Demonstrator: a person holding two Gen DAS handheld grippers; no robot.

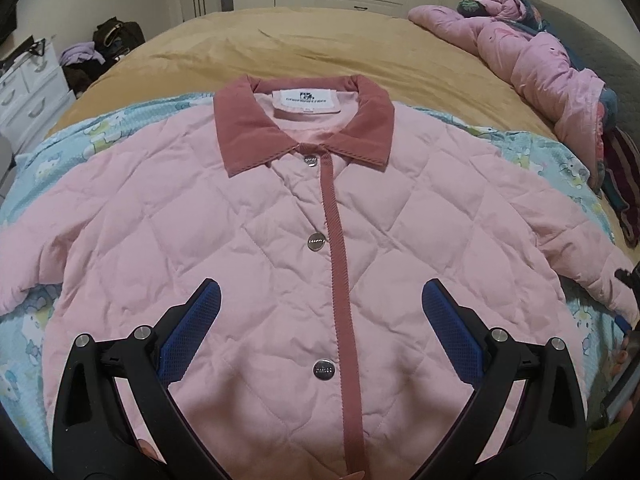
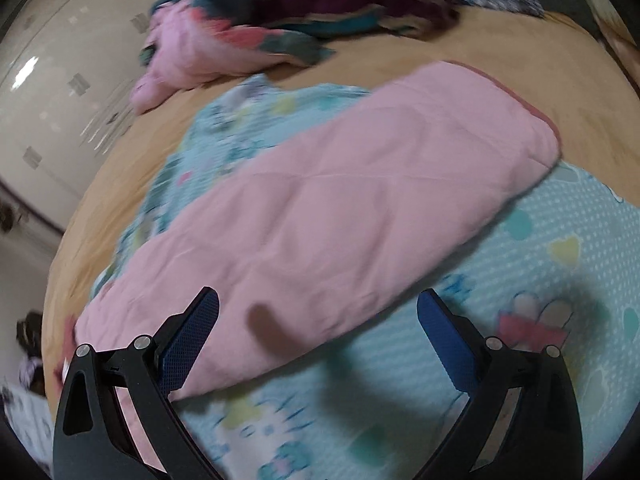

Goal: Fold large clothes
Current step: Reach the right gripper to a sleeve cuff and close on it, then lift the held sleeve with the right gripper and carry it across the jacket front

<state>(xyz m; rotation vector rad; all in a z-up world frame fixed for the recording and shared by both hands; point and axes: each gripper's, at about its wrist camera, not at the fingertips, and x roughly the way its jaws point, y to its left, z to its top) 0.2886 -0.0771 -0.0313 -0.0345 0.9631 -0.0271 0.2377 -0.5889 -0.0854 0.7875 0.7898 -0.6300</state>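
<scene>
A pink quilted jacket (image 1: pixel 256 216) with a dark pink collar (image 1: pixel 248 128) lies flat and buttoned, front up, on a light blue cartoon-print blanket (image 1: pixel 48 148) on the bed. My left gripper (image 1: pixel 320 300) is open and empty, held above the jacket's lower front. My right gripper (image 2: pixel 318 308) is open and empty, just above the jacket's right sleeve (image 2: pixel 340 184), which lies stretched out on the blanket (image 2: pixel 560 240). The right wrist view is blurred. The right gripper also shows at the right edge of the left wrist view (image 1: pixel 628 280).
A tan bedsheet (image 1: pixel 280 48) covers the bed. A pile of pink and striped clothes (image 1: pixel 540 56) lies at the bed's far right, also in the right wrist view (image 2: pixel 280 24). White drawers (image 1: pixel 28 88) and bags (image 1: pixel 116 36) stand at the left.
</scene>
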